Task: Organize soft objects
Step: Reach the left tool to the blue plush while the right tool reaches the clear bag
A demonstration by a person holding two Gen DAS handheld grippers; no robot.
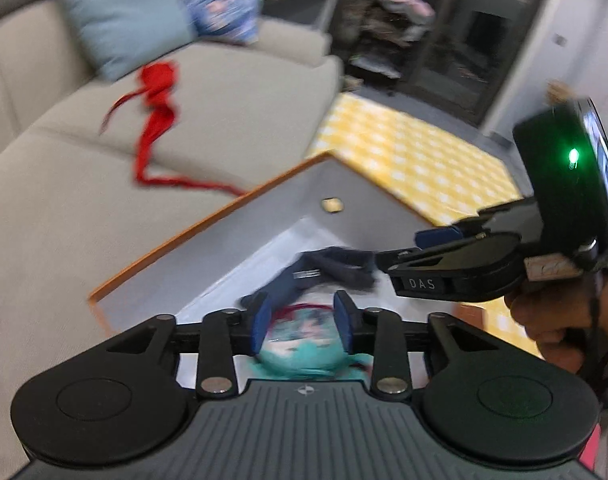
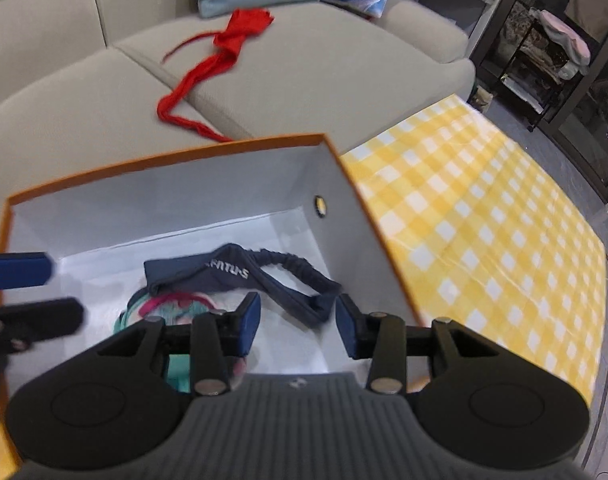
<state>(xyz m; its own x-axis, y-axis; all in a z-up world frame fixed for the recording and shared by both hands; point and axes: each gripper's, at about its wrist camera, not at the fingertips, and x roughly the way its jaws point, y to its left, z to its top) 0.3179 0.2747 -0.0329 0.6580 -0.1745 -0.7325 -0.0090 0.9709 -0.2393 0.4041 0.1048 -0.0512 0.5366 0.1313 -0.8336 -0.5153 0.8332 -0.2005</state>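
Inside box (image 2: pixel 336 184), navy headband (image 2: pixel 239 272) lies crosswise; both tools (image 1: pixel 301 326) (image 2: pixel 297 326) spread, empty.

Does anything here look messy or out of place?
Yes: a red garment lies strung out across the sofa seat, one end trailing toward the orange box, while the navy headband already sits inside it.

I see a navy headband (image 2: pixel 239 272) with an elastic strap lying crumpled on the box (image 2: pixel 163 152) floor, toward its far right corner, overlapping a teal-and-pink soft item (image 2: pixel 171 306). A long red cloth (image 2: pixel 219 56) sprawls across the sofa (image 2: pixel 304 72) seat, reaching its front edge.
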